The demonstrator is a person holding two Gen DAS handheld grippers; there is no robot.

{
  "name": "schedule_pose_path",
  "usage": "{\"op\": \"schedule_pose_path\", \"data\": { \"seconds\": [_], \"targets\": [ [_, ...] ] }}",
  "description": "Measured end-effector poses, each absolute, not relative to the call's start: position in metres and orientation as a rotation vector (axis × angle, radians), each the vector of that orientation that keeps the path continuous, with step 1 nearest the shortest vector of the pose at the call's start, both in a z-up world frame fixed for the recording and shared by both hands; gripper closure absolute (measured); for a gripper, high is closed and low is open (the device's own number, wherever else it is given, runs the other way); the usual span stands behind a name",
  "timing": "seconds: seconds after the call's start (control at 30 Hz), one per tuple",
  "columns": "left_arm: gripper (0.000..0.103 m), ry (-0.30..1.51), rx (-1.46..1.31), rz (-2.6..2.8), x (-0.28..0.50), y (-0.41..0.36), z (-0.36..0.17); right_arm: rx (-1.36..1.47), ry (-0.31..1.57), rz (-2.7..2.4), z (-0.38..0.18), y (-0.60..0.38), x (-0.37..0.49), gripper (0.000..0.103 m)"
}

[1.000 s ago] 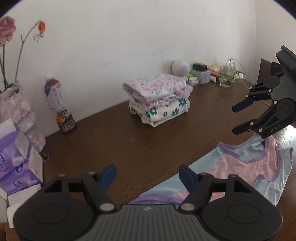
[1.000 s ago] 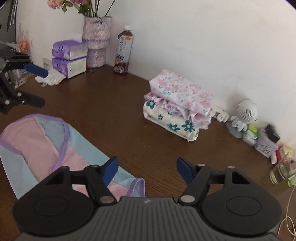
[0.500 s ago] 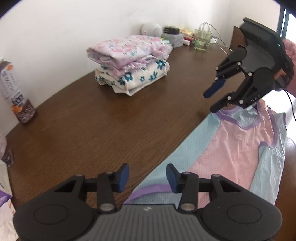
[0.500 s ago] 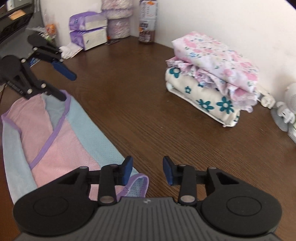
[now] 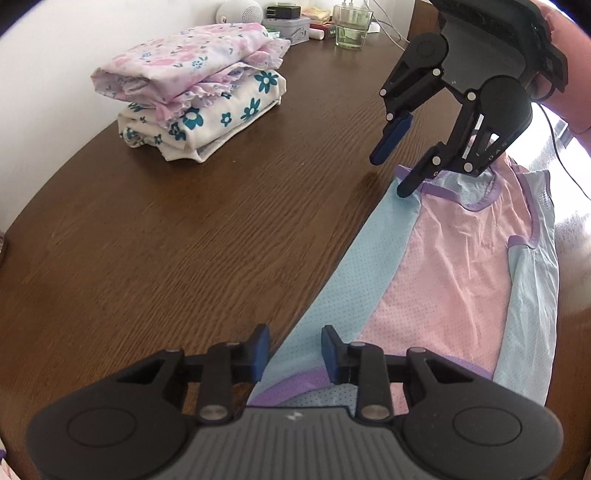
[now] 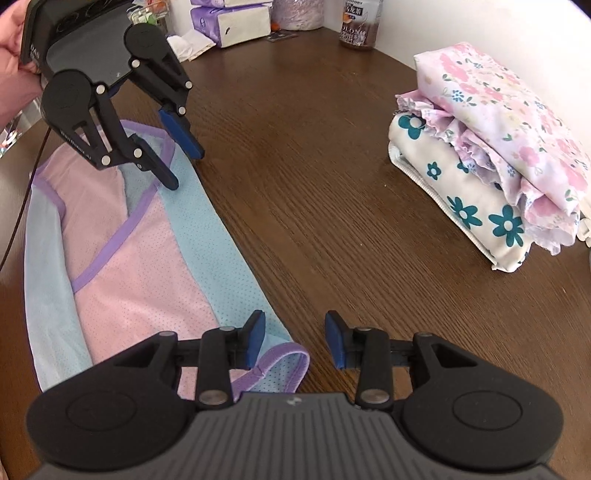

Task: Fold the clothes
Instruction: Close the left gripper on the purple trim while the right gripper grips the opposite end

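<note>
Closest to you, your left gripper (image 5: 293, 350) hangs with its blue-padded fingers parted over the near edge of the pink, light-blue and purple top (image 5: 454, 266); nothing is clamped between the pads. The top lies flat on the brown wooden table (image 5: 184, 240), stretching away from this gripper toward your other hand.

From the right wrist view, your right gripper (image 6: 294, 341) is likewise spread open, and holds nothing; its left pad sits above the purple-trimmed corner of the top (image 6: 147, 266), its right pad above bare wood.

Seen from the left wrist camera, that right gripper (image 5: 397, 173) stands over the far shoulder of the garment, one finger tip at or just above the blue panel beside the purple neckline; you cannot tell whether it touches. Your hand (image 5: 569, 55) grips its body.

Farther back on the table, well apart from the top, sits a stack of folded floral clothes (image 5: 195, 99). Behind it, near the wall, stand a glass (image 5: 352, 26) and small clutter.
</note>
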State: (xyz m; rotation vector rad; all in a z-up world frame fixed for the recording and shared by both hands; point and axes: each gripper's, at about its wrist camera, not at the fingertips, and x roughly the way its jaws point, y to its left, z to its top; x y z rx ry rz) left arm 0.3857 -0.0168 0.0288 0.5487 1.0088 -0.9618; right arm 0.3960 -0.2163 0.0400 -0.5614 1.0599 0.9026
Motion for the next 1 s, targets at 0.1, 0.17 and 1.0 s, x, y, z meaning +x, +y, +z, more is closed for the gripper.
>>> {"op": "schedule_pose_path", "data": {
  "seconds": [0.1,0.17,1.0],
  "targets": [
    [0.081,1.01,0.548,-0.97,0.388,-0.014,0.03,-0.565,1.073,0.911,0.037,-0.216,0.397,0.067],
    [0.081,1.011,0.55,-0.983,0.389,-0.013,0.03,-0.568,1.082,0.917,0.035,-0.216,0.397,0.076],
    [0.103,0.905,0.807,-0.972,0.351,-0.036,0.028,-0.736,1.03,0.912,0.034,-0.199,0.37,0.101]
  ]
}}
